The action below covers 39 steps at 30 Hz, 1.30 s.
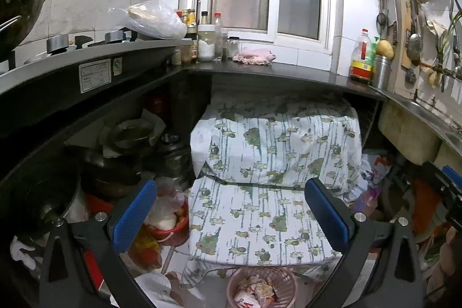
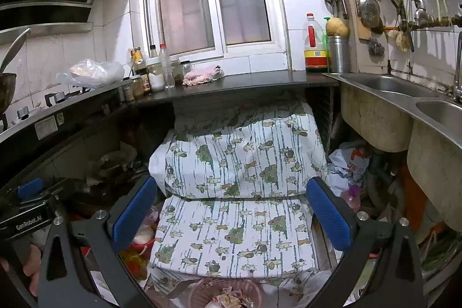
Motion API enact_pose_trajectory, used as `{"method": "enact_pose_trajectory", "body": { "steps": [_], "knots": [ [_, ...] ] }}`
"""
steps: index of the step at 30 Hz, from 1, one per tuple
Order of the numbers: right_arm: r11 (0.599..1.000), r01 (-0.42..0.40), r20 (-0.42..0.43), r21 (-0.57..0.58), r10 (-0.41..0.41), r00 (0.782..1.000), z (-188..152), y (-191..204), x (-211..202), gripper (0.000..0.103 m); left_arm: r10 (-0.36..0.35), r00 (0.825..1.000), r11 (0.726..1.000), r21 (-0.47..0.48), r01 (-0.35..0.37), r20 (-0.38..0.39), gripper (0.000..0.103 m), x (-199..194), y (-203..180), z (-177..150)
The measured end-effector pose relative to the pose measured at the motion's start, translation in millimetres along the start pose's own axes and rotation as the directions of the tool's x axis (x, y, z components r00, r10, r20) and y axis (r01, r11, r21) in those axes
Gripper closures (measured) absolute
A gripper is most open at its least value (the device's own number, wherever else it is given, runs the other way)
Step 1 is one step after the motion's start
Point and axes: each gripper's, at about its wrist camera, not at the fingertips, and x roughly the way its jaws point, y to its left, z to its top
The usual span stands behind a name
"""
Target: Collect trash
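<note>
L claw [image 1: 230, 210] wide apart, R claw [image 2: 232, 210] same

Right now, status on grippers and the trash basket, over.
Left gripper and right gripper open, empty. Pink trash basket low ahead on floor, wrappers inside. Patterned cloth bundle just behind it; nothing blocking.

Above the pink basket [image 1: 261, 290] you have open air, cloth-covered block [image 1: 274, 152] just behind it, red bucket [image 1: 170, 227] crowding its left, crumpled bags [image 2: 349, 163] right.
</note>
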Motion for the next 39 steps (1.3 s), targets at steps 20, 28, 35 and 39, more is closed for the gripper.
{"method": "enact_pose_trajectory", "body": {
  "steps": [20, 28, 35, 39],
  "knots": [
    [0.999, 0.018, 0.049, -0.046, -0.016, 0.999, 1.9, -1.2, -8.6, 0.000, -0.030, 1.000, 1.000, 0.009, 0.030, 0.006, 0.000, -1.5, 4.3, -0.5],
    [0.999, 0.018, 0.052, -0.051, -0.015, 0.999, 2.6, -1.2, -10.1, 0.000, -0.042, 0.999, 0.999, 0.012, 0.042, 0.009, 0.000, -5.3, 4.4, -1.1],
    [0.998, 0.019, 0.055, -0.061, -0.016, 0.998, 4.3, -1.3, -11.2, 0.000, -0.027, 0.999, 0.999, 0.025, 0.027, 0.021, 0.000, -6.5, 4.2, -1.2],
    [0.998, 0.018, 0.054, -0.060, -0.015, 0.998, 4.5, -1.8, -10.9, 0.000, -0.025, 0.999, 0.999, 0.027, 0.024, 0.027, 0.000, -7.2, 4.6, -0.8]
  ]
}}
